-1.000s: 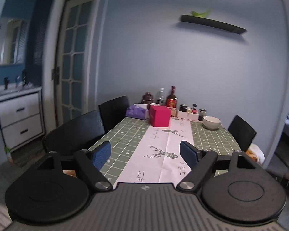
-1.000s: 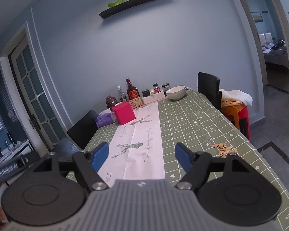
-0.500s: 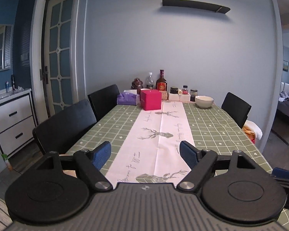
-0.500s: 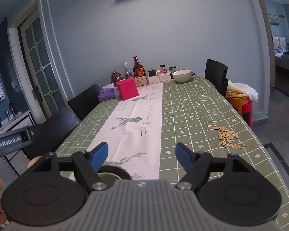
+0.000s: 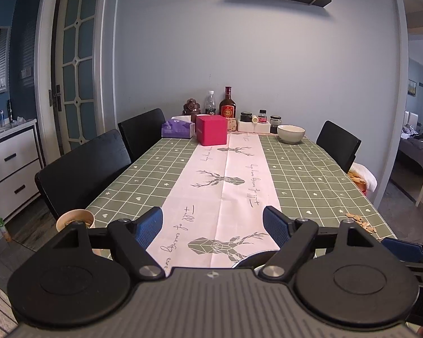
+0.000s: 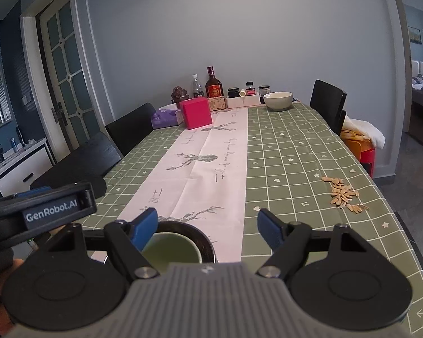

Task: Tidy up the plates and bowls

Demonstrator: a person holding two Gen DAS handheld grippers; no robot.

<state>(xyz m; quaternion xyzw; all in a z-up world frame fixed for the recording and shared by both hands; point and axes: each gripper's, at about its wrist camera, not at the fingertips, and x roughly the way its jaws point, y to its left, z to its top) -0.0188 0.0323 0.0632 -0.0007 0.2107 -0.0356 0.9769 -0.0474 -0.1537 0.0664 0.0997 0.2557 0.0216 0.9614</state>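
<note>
A pale green bowl (image 6: 170, 249) sits inside a dark bowl or plate (image 6: 201, 236) at the table's near edge, just below my right gripper (image 6: 207, 224), which is open and empty. The dark rim (image 5: 252, 257) peeks out under my left gripper (image 5: 213, 225), also open and empty above the near table. A second pale bowl (image 5: 291, 133) stands at the far right end of the table; it also shows in the right wrist view (image 6: 277, 100).
Green checked tablecloth with a white runner (image 5: 225, 180). A red box (image 5: 212, 129), tissue pack (image 5: 177, 128), bottles and jars (image 5: 227, 105) stand at the far end. Seeds (image 6: 343, 194) lie at the right edge. A paper cup (image 5: 75, 222) stands near left. Black chairs (image 5: 84, 169) flank the table.
Both grippers have tilted down and come lower over the near end of the table. The stacked bowls and the paper cup have come into view. Both stay open.
</note>
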